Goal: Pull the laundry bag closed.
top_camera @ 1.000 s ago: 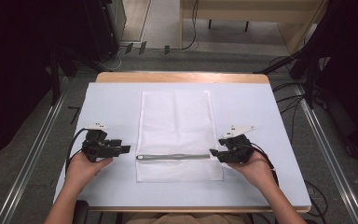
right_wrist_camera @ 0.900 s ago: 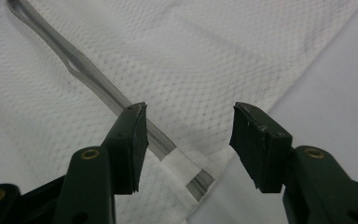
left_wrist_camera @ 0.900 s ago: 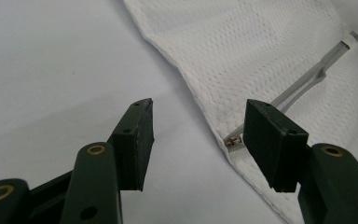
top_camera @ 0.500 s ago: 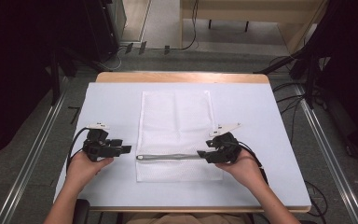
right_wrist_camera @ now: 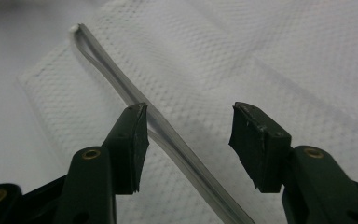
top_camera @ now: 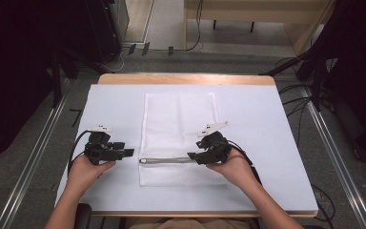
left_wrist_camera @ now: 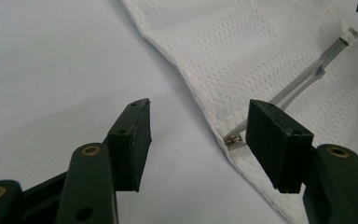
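1. White mesh bag lies flat mid-table, its zipper running across near my edge.
2. My right hand-held gripper hovers open over the zipper, nothing pinched.
3. My left hand-held gripper has just been opening, empty, beside the bag's corner.
4. Zipping looks part done; I can't tell how much remains.

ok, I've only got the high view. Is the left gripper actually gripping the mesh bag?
Observer: No. The left gripper has just been opening its jaws. The mesh bag has its edge lying on the table ahead of them, unpinched.
Operator: And the right gripper?
Observer: The right gripper is open too. The zipper runs beneath one jaw's tip, not clamped.
Operator: What's at the zipper's end by the left?
Observer: A small metal piece, right at the bag's edge.
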Tool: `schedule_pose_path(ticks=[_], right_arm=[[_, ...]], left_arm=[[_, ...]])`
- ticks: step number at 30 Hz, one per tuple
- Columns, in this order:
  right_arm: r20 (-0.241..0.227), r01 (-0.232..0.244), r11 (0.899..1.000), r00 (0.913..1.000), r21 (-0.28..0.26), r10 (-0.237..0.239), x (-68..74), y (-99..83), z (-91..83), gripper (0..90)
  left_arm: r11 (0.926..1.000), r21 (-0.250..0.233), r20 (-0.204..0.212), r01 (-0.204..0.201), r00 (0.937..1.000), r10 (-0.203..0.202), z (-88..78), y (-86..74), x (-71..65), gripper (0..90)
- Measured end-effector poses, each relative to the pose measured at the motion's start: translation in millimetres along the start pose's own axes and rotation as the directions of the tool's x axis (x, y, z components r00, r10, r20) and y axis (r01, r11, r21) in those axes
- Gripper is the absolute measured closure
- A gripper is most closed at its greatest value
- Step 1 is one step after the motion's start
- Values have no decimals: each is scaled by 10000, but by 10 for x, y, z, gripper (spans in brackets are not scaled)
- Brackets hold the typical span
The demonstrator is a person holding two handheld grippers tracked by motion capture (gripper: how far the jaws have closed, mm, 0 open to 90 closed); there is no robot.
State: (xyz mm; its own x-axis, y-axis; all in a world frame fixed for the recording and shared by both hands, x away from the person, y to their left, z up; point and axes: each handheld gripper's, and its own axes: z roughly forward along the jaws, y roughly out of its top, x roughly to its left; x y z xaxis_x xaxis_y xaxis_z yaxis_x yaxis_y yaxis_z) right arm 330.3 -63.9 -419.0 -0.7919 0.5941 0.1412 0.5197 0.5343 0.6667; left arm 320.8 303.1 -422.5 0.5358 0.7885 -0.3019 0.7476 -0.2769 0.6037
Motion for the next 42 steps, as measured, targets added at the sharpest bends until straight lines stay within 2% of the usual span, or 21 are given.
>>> schedule_pose_path(ticks=[5, 13, 22, 25, 42], right_arm=[[-326, 102, 9999, 9994, 15, -101, 77, 78, 70, 495], [-502, 363, 9993, 9981, 37, -360, 180, 179, 183, 520], [-903, 496, 9987, 9947, 81, -486, 348, 289, 355, 553], [-1064, 675, 9977, 9921, 106, -660, 421, 333, 423, 568], [-1497, 891, 9956, 9852, 289, -838, 614, 398, 644, 655]], left_arm=[[10000, -48, -17, 25, 10000, -25, -5, 0, 12, 412], [10000, -52, -37, 39, 10000, -39, 3, 0, 26, 414], [9999, -124, 77, 103, 9999, -102, -2, 5, 33, 416], [9999, -115, 86, 120, 9999, -119, 0, 5, 36, 417], [9996, -188, 31, 226, 9997, -225, -12, 3, 60, 416]])
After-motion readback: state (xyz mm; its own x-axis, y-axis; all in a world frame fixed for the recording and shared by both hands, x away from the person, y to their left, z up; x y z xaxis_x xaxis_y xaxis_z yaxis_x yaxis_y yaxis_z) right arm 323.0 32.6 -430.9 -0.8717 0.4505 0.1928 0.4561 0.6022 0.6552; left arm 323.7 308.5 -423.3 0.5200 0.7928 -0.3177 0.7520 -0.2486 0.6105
